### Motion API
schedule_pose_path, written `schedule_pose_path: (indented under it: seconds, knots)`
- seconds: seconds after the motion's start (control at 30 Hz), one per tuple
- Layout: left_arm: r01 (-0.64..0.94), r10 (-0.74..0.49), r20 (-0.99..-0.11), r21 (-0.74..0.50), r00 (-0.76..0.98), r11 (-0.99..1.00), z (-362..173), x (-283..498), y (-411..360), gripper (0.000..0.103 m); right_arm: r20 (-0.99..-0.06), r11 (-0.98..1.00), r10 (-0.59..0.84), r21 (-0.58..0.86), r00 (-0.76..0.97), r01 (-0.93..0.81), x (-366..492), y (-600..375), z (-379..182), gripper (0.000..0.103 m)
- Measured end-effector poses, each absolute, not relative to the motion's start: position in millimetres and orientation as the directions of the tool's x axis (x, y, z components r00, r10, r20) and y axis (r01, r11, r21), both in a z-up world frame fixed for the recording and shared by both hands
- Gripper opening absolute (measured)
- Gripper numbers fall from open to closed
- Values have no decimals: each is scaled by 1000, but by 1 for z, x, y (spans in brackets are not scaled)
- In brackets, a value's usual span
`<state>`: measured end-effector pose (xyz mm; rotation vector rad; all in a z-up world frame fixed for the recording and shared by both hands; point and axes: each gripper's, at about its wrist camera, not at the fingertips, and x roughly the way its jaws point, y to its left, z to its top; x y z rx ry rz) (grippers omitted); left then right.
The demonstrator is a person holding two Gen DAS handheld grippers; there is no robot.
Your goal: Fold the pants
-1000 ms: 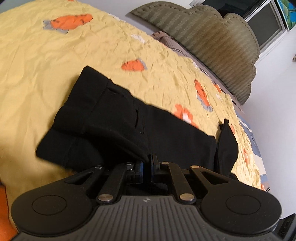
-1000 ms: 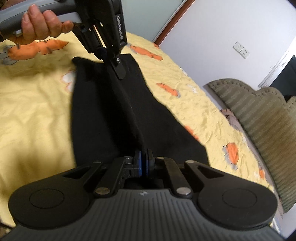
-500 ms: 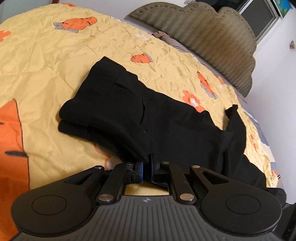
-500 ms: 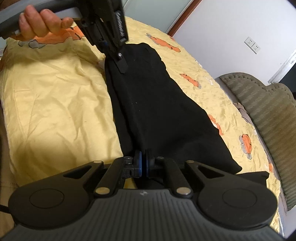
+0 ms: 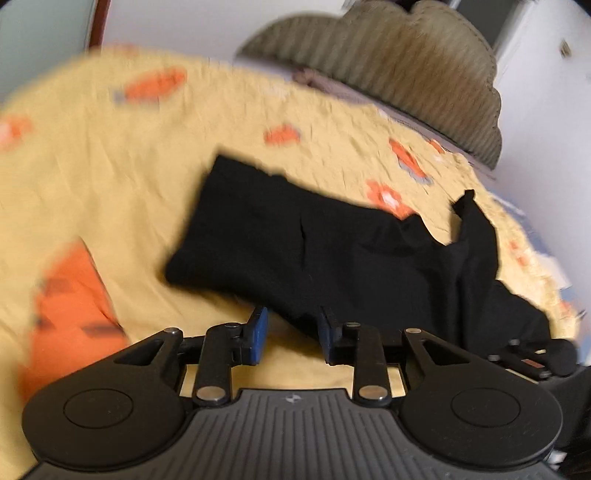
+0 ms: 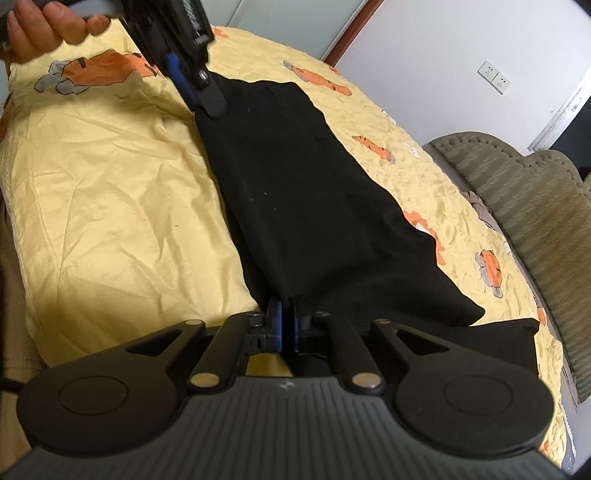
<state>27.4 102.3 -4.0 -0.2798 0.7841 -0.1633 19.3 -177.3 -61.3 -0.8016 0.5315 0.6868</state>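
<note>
The black pants (image 6: 306, 192) lie lengthwise on the yellow bedspread (image 6: 110, 192), one layer over another. My right gripper (image 6: 286, 328) is shut on their near end, with cloth pinched between its blue pads. At the far end a hand (image 6: 40, 29) holds my left gripper (image 6: 203, 103) at the pants' corner. In the blurred left wrist view the pants (image 5: 295, 243) rest flat. My left gripper (image 5: 291, 325) is opening; a tip of cloth reaches down beside the right pad (image 5: 327, 332), and the pads do not press on it.
The bedspread (image 5: 110, 177) is wrinkled and printed with orange carrots. A padded olive headboard (image 6: 528, 206) runs along the right side, and a white wall with sockets (image 6: 495, 79) rises behind it. The bed's near edge drops off at lower left in the right wrist view.
The left jaws have parted and let go of the pants' edge, and the cloth now lies flat on the bed. The right gripper has sunk slightly, still shut on the cloth.
</note>
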Motion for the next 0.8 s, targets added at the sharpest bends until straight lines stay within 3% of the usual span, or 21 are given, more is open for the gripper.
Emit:
schedule_pose_path:
  seconds: [0.1,0.23,0.4,0.47,0.57,0.7,0.8]
  knots:
    - [99,-224,-612,-232,758,968,19,29,87,29,-659,515,363,-447,659,-731,11,-186,-54,17]
    - [174,-262,-567,-207,781,963,29,51,46,64,-617,609,408,-366,673,-704,6,-211,-31,20]
    - [320,-337,-557,-131,759,938,12,76,-27,65,-566,821,330,-224,756,-525,32,-246,-27,20]
    - [341,-317,-595,-76,739,937,-5,82,-47,64,-601,885,265,-159,754,-437,46,-265,-39,28]
    - [352,-301,-653,-55,695,934,-34,86,-59,64,-674,924,264,-28,690,-380,51,-294,-58,32]
    - [326,-282,-672,-63,685,943,-53,89,-61,65,-602,962,245,53,760,-268,29,-342,-46,36]
    - [338,-267,-653,-18,709,941,-57,81,-65,71,-517,975,88,221,851,33,13,-420,-44,42]
